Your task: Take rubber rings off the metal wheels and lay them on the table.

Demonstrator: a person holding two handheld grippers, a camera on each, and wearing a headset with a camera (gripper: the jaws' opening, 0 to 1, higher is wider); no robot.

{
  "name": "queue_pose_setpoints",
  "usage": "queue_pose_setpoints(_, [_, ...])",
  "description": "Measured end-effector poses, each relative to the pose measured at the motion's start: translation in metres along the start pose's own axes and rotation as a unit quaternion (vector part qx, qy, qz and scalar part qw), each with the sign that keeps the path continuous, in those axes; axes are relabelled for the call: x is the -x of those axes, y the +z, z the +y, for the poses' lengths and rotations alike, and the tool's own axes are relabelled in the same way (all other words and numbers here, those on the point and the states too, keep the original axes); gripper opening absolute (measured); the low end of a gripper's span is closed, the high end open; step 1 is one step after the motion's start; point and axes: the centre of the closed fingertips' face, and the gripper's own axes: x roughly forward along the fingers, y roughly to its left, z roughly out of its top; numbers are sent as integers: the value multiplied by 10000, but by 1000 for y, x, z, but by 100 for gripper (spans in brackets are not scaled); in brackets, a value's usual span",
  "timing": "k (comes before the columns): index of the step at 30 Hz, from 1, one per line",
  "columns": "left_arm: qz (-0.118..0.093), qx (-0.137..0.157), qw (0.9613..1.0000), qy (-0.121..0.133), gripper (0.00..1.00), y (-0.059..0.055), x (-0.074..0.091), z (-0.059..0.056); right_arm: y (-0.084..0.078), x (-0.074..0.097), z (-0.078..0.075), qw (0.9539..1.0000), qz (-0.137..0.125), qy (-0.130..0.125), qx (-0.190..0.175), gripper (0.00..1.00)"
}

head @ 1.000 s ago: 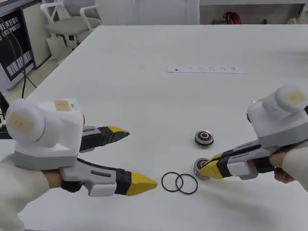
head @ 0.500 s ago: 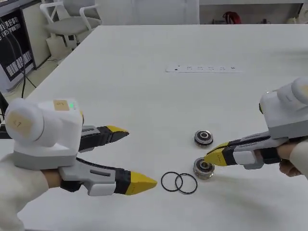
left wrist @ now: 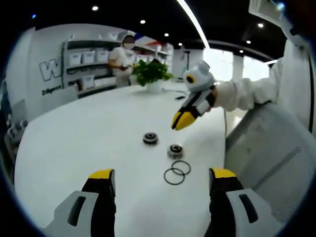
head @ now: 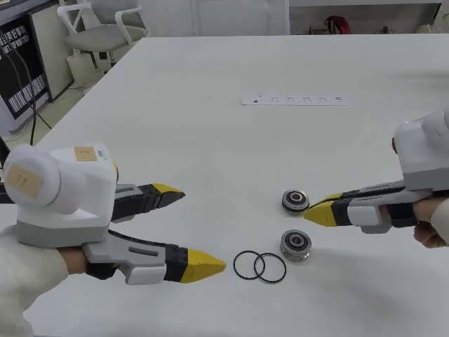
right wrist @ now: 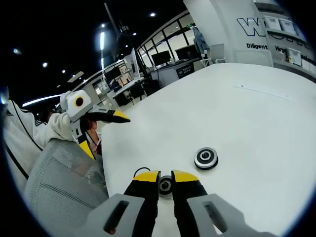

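Observation:
Two metal wheels lie on the white table [head: 210, 133]: a far wheel [head: 296, 200] [left wrist: 150, 138] [right wrist: 206, 158] and a near wheel [head: 295, 243] [left wrist: 175, 150] [right wrist: 165, 186]. Left of the near wheel, two black rubber rings [head: 259, 267] [left wrist: 177, 172] lie flat and overlapping. My right gripper [head: 312, 213] [right wrist: 165, 177] [left wrist: 181, 121] is shut on nothing and hovers just right of the two wheels, above the table. In its own view the near wheel peeks out behind the tips. My left gripper [head: 191, 228] [left wrist: 162, 175] [right wrist: 101, 131] is wide open, left of the rings.
A white power strip [head: 298, 100] lies farther back on the table. An office chair [head: 105, 28] stands past the table's far left corner. In the left gripper view, a person stands by shelves and a potted plant [left wrist: 150, 74] sits at the table's far end.
My right gripper has drawn back from the near wheel, rising and moving right. The wheel stays on the table. The left gripper and the rings have not moved.

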Motion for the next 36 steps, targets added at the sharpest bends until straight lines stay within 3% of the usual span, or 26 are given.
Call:
queue_pose_setpoints(8, [-42, 16, 10000, 71, 79, 2, 2, 4, 9, 6, -4, 9997, -126, -164, 153, 8])
queue_pose_setpoints(17, [-236, -106, 9991, 326, 79, 25, 7, 20, 26, 15, -8, 9986, -441, -233, 156, 10])
queue_pose_setpoints(21, [-355, -272, 9982, 404, 78, 42, 9, 26, 31, 19, -12, 9982, -530, -256, 87, 10])
queue_pose_setpoints(26, [-439, -350, 9975, 432, 77, 59, 12, 35, 50, 28, -12, 9958, -883, -210, -113, 15])
queue_pose_setpoints(29, [-581, -360, 9970, 353, 77, 74, 11, 36, 58, 36, -19, 9945, -989, -328, -77, 15])
queue_pose_setpoints(36, [-632, -619, 9959, 208, 76, 102, 2, 41, 82, 57, -35, 9891, -1358, -563, -113, 19])
